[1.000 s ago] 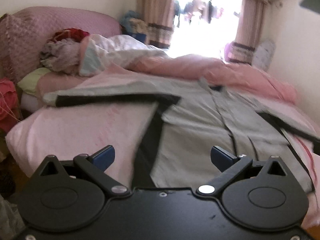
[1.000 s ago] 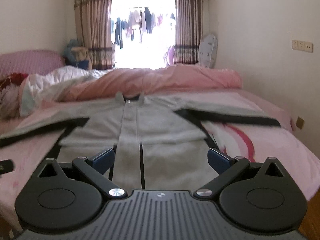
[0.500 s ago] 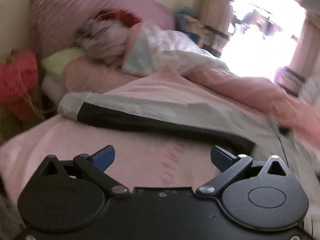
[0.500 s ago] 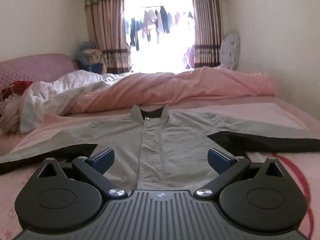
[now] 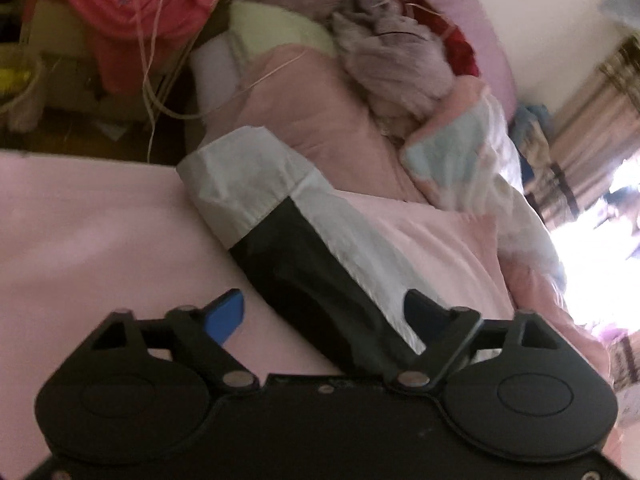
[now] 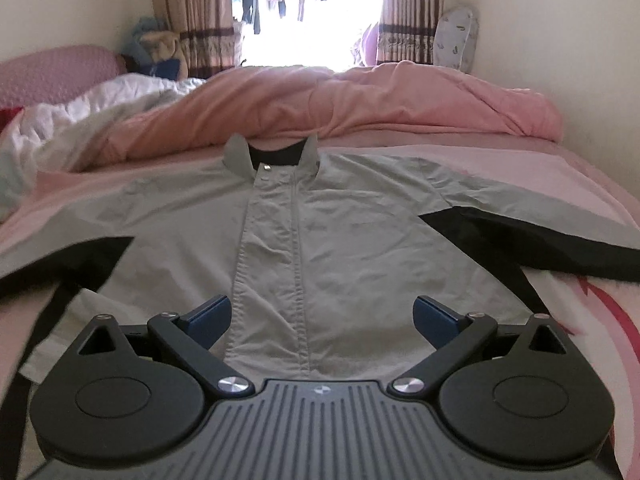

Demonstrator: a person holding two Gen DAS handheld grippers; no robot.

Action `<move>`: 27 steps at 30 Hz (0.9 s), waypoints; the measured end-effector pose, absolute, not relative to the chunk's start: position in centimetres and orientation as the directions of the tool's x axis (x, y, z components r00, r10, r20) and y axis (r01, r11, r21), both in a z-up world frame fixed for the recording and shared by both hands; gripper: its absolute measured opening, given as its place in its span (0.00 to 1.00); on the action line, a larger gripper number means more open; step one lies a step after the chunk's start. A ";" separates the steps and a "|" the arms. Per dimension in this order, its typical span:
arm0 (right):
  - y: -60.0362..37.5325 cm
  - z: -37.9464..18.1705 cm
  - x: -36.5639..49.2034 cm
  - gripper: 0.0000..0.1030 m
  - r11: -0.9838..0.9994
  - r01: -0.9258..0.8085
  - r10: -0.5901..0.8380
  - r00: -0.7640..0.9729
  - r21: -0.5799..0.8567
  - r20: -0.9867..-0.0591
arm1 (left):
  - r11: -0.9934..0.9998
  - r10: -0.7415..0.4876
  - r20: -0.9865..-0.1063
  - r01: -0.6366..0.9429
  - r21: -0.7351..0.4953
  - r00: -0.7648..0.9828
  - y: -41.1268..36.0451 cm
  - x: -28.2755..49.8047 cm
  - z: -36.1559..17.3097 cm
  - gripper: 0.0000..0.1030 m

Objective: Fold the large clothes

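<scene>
Pink sheet [image 5: 80,216] covers the mattress. Pink pillow [image 5: 320,120] lies near the head end, a pale green pillow [image 5: 276,28] behind it. Crumpled grey cloth [image 5: 396,64] rests on the pink pillow, red cloth [image 5: 460,46] just behind it. Red garment [image 5: 132,4] is heaped beside the bed, white cords [image 5: 154,64] trailing across it. Pink quilt [image 6: 380,100] is bunched across the far side, white quilt [image 6: 100,112] to its left. Patterned curtains [image 6: 192,16] flank a bright window [image 6: 308,12]. Covered fan [image 6: 456,36] stands in the right corner.
</scene>
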State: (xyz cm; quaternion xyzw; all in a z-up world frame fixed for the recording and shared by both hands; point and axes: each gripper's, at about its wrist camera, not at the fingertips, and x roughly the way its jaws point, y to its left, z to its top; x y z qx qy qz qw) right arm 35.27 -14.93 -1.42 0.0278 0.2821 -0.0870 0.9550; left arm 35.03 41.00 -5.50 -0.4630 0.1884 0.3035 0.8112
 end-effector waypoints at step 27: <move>-16.8 -2.0 35.1 1.00 0.979 0.198 -0.138 0.801 0.040 -0.582 | 0.666 0.165 -0.408 -0.407 -0.625 0.898 34.2 41.9 3.9 0.07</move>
